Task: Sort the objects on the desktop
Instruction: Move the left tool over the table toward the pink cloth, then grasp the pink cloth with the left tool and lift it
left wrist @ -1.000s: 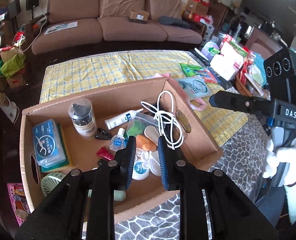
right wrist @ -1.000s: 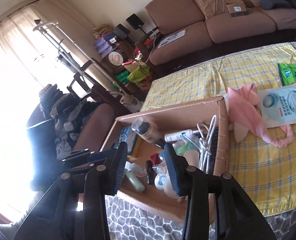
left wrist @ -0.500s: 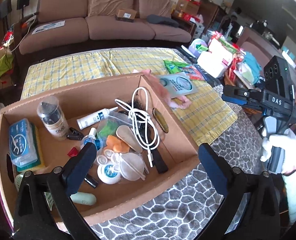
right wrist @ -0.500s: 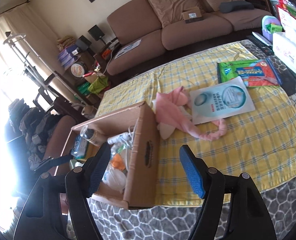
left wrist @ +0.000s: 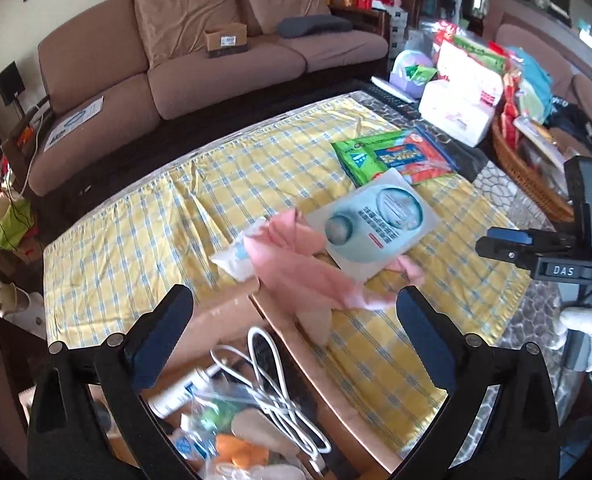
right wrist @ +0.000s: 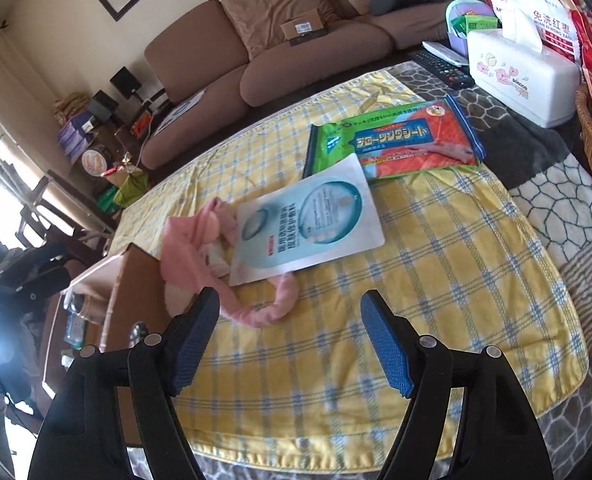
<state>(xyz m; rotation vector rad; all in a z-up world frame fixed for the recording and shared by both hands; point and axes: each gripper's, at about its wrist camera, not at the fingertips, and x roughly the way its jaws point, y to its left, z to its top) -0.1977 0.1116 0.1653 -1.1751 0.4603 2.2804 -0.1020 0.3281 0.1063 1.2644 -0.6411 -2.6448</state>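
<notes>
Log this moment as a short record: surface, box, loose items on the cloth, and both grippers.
surface: yellow checked cloth over a stone-patterned table cover
box: open cardboard box at the cloth's edge, holding a white cable and small toiletries
loose items: pale blue sachet lying partly on a pink headband; green and orange packet beyond it
nearby: white tissue box off the cloth
left gripper: open, nothing between the fingers
right gripper: open, empty, above the cloth
</notes>
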